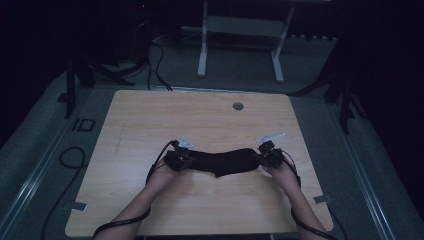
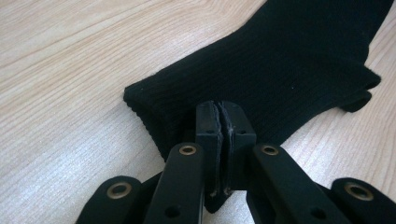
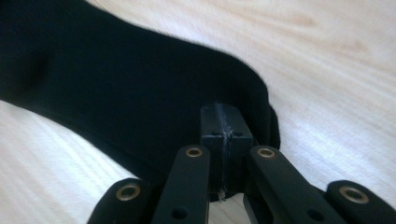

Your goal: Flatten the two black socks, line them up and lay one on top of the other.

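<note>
One ribbed black sock point(image 1: 225, 161), smooth wooden table point(image 1: 200, 120)

A light wooden table point(image 1: 150, 120) with rounded corners stands on grey carpet point(image 1: 235, 70) in a dim room, a small round grommet point(image 1: 238, 106) near its far edge. Beyond the far edge stands the white frame of another desk point(image 1: 202, 55), and black cables point(image 1: 157, 65) trail over the floor past the far left corner into darkness.
</note>
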### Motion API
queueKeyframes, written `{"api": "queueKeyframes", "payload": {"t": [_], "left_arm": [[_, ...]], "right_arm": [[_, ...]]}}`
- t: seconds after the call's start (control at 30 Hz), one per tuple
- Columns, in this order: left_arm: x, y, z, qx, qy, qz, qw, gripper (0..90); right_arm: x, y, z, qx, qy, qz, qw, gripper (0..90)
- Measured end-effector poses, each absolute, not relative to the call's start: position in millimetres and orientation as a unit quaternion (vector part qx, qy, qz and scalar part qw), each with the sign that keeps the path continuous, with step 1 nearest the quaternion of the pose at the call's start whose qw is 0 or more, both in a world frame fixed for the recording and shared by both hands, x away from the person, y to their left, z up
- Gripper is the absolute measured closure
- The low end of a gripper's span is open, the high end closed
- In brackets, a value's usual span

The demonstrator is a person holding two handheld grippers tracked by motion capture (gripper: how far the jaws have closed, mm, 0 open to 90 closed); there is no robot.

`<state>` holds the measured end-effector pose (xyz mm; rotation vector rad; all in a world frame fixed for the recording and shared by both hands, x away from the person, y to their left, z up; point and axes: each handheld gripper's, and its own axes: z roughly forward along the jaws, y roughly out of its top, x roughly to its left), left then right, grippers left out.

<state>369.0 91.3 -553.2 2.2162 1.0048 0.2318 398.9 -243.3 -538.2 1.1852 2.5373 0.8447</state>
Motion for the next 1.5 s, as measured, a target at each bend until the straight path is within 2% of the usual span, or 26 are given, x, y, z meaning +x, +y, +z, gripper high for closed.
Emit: {"api": "queueKeyframes", "payload": {"t": [0.43, 0.63, 0.77, 0.9, 1.0, 1.07, 1.1, 1.13, 1.2, 1.27, 1.5], "left_arm": [[360.4, 119.5, -553.6, 0.843, 0.409, 0.100, 0.335, 88.4], [359.6, 129.3, -552.1, 0.838, 0.418, 0.100, 0.336, 88.0], [355.2, 129.3, -544.5, 0.834, 0.414, 0.101, 0.352, 72.8], [349.6, 128.7, -535.3, 0.830, 0.405, 0.102, 0.370, 59.4], [344.2, 125.2, -531.5, 0.833, 0.397, 0.101, 0.371, 45.9], [342.9, 124.1, -531.1, 0.835, 0.394, 0.100, 0.370, 37.0], [339.5, 122.7, -530.6, 0.838, 0.390, 0.097, 0.370, 37.0], [339.1, 123.4, -530.7, 0.835, 0.390, 0.096, 0.375, 28.8], [339.3, 125.7, -531.7, 0.832, 0.397, 0.093, 0.375, 23.2], [338.9, 128.5, -533.7, 0.830, 0.399, 0.094, 0.379, 17.2], [333.5, 138.4, -542.6, 0.820, 0.407, 0.119, 0.384, 7.6]], "right_arm": [[405.4, -215.1, -546.3, 0.384, 0.869, 0.296, 0.099, 89.3], [407.5, -202.8, -545.8, 0.379, 0.870, 0.300, 0.093, 86.0], [404.4, -201.8, -536.3, 0.378, 0.860, 0.330, 0.092, 80.4], [399.9, -204.7, -524.0, 0.369, 0.854, 0.355, 0.092, 61.5], [396.2, -208.5, -520.4, 0.370, 0.851, 0.359, 0.101, 45.6], [394.4, -209.6, -519.9, 0.368, 0.852, 0.359, 0.102, 42.1], [393.6, -210.7, -519.9, 0.364, 0.853, 0.359, 0.106, 38.0], [391.4, -215.7, -520.0, 0.365, 0.851, 0.361, 0.109, 30.4], [390.9, -220.8, -520.6, 0.371, 0.846, 0.368, 0.105, 25.0], [389.6, -226.0, -522.5, 0.364, 0.849, 0.371, 0.095, 14.9], [385.2, -238.7, -530.9, 0.364, 0.850, 0.367, 0.098, 13.7]]}}
